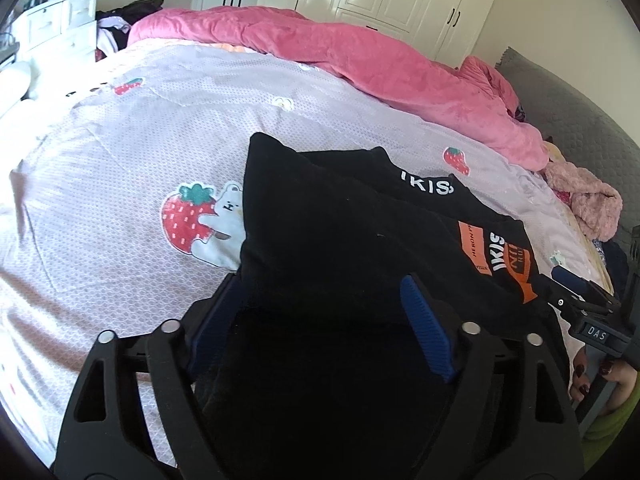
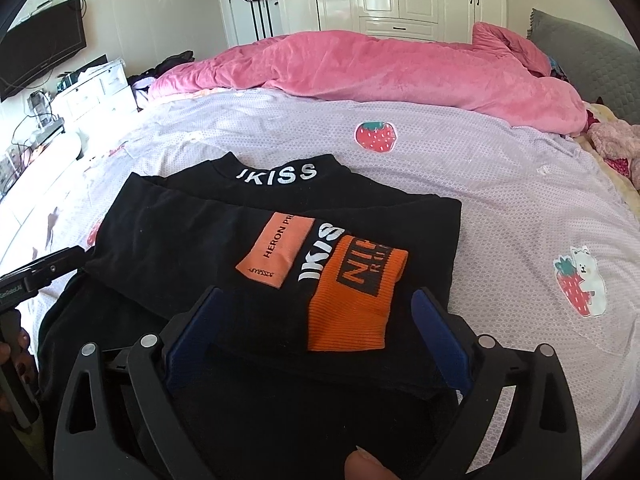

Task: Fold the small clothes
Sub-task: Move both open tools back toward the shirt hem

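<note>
Your landmark is the lilac strawberry-print bedspread; the pink quilt is bunched along its far side. On the bedspread's near part lies the black top, sleeves folded in across the body, collar lettering toward the quilt, the orange cuff on top toward you. Your left gripper has its jaws wide apart over the top's near left edge; your right gripper also stands wide, straddling the cuff without pressing it. I judge a sleeve fold just laid. Next, pinch the near hem at both corners and carry it toward the collar.
</note>
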`<state>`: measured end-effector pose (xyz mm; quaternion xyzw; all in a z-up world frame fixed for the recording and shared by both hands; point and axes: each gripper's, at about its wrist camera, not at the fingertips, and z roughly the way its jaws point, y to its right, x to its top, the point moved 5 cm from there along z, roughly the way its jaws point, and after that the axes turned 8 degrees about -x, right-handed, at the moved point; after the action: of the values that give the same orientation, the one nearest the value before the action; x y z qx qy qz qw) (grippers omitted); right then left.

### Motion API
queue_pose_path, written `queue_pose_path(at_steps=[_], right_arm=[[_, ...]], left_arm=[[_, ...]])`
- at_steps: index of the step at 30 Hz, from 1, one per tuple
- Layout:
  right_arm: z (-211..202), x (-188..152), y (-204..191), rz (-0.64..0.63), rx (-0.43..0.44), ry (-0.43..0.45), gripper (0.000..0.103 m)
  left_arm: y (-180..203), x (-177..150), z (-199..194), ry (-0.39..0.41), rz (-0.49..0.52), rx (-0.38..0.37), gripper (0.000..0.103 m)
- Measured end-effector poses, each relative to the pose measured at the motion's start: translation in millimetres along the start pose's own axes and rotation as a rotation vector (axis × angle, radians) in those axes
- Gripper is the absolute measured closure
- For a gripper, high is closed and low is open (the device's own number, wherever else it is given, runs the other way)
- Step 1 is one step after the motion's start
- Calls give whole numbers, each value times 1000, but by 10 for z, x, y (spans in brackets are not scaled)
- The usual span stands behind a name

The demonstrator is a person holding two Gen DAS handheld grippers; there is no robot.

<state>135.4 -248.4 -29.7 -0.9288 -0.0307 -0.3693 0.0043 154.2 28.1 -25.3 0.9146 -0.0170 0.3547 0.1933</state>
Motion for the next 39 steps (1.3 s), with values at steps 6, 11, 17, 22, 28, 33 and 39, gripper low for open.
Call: queue_pose_path(at_steps=[6,11,17,22,28,33,39], right_arm=[[-73,2,-7,-2,-1,13,7],[-139,3,13,2,-3,22,7],[-251,11,42,9,0,38,7],[-361,-1,60,4,1,51,7],[-471,-40,97,4,0,60,7],[-557,-87,124,3,-2,65,7],[-657,-181,129,-7,3,61,7]], left_arm=[[-19,7,-96,1,0,17,10],[6,5,-186,7,21,54,9],[58,10,-300,21,35,62,9],[140,7,-425,36,56,66,9],[205,-7,-581,59,71,77,9],[223,-48,-677,68,81,91,9],[244,-181,-761,65,98,107,9]])
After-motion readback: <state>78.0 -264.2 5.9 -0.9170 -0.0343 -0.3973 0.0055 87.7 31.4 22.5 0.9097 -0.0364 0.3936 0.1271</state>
